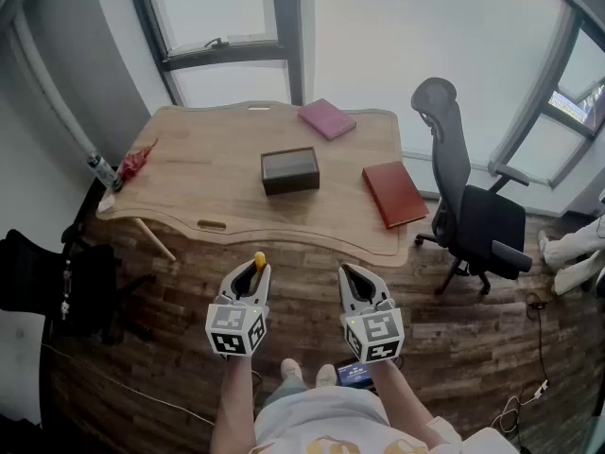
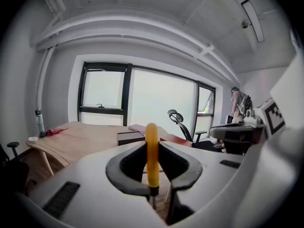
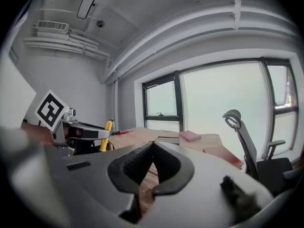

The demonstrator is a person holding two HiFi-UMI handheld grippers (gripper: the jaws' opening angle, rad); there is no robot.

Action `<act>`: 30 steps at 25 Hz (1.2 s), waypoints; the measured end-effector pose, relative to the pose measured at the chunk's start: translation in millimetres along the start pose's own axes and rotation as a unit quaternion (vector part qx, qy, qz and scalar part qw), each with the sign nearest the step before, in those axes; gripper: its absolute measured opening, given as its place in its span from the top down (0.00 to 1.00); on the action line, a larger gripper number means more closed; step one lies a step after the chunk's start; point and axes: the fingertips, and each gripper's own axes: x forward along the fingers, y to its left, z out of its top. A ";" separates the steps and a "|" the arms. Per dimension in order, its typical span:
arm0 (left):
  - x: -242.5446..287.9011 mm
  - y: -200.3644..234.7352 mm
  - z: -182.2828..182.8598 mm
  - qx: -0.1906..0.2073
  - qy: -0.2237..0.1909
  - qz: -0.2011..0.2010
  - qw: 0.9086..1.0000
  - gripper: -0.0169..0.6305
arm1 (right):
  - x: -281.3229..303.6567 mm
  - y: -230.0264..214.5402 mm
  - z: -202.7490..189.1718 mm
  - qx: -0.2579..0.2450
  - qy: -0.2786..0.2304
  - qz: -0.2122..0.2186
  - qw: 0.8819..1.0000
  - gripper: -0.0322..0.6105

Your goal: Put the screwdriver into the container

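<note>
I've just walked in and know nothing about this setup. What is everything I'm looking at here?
table: one, light wood, below the windows
container: one, dark brown, middle of the table
pink book: one, pink, table's far edge
red book: one, red, table's right end
bottle: one, pale, table's left corner
red item: one, unclear what, beside the bottle
office chair: one, grey and black, right of the table
screwdriver: one, yellow handle, upright in the left gripper's fingers
left gripper: one, grey, shut on the screwdriver
right gripper: one, grey, fingers together, empty
</note>
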 end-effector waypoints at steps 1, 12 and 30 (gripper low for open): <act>-4.6 -3.8 -0.4 0.000 -0.002 -0.004 1.000 0.85 | -4.8 3.1 -2.5 -0.002 0.001 0.000 1.000 0.90; -26.7 -17.7 -13.8 -0.002 0.005 0.005 1.000 0.85 | -26.7 10.0 -0.8 -0.013 -0.004 0.002 1.000 0.90; 2.9 -1.1 1.4 -0.010 -0.008 0.017 1.000 0.85 | 9.2 -15.5 -1.2 0.010 -0.003 0.002 1.000 0.90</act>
